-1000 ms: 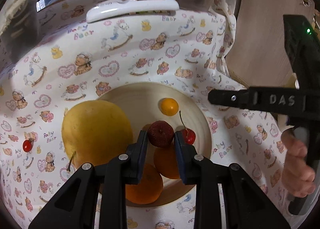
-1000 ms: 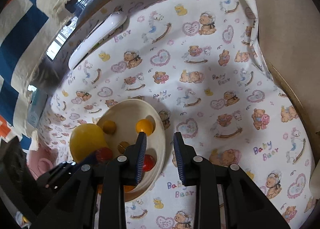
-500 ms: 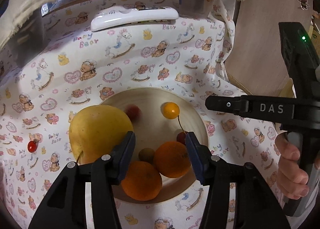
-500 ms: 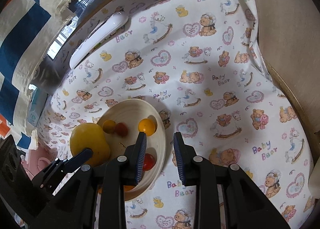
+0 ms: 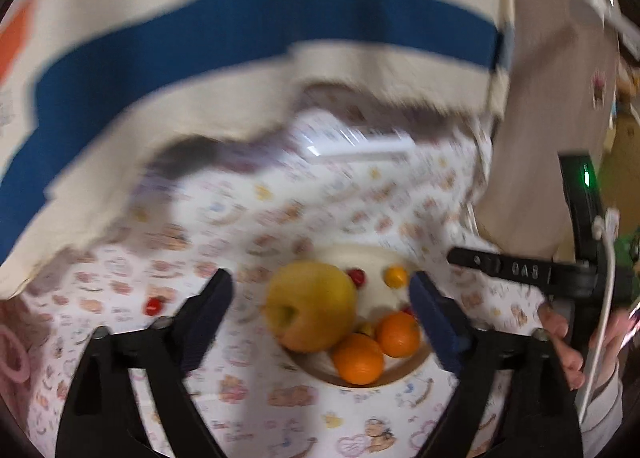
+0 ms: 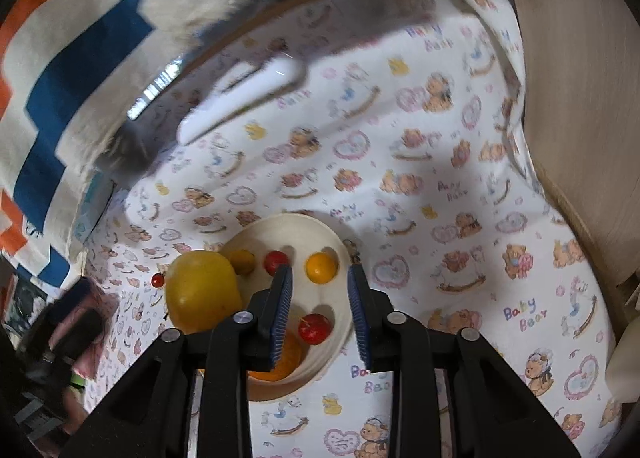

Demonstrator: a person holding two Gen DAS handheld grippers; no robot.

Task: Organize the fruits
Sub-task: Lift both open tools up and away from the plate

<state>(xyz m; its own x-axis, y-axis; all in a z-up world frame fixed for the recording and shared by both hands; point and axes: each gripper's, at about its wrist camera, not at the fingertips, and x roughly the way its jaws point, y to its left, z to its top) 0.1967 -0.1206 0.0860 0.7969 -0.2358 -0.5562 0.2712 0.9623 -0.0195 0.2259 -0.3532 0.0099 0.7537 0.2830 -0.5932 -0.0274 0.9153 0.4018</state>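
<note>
1. Fruits sit in a cream plate [image 6: 344,254] on the bear-print cloth [image 6: 460,185]; both claws hover above it, nothing between their pads.
2. Left gripper [image 5: 320,308]: jaws have just been opening, now spread wide, empty; that view is motion-blurred.
3. Right gripper [image 6: 319,314]: jaws have just been opening, now partly apart, empty, above the plate's right half.
4. Between the right fingers in view, not touched: red cherry [image 6: 314,328] near the plate's front edge, small orange-yellow fruit [image 6: 320,267] further back.
5. Dark red small fruit [image 6: 276,261] lies just left of the orange-yellow one; a yellowish small fruit [image 6: 241,261] beside that.
6. Large yellow pear [image 5: 311,306] rests on the plate's left rim.
7. Two oranges [image 5: 376,346] touch each other at the plate's front.
8. Small red tomato [image 5: 153,305] lies off the plate, on the cloth, left of the pear.
9. White oblong object [image 6: 244,95] lies at the cloth's far edge; striped blue-orange-cream fabric [image 5: 240,41] hangs behind.
10. A hand [image 5: 568,342] grips the right gripper's handle, seen in the left view.
</note>
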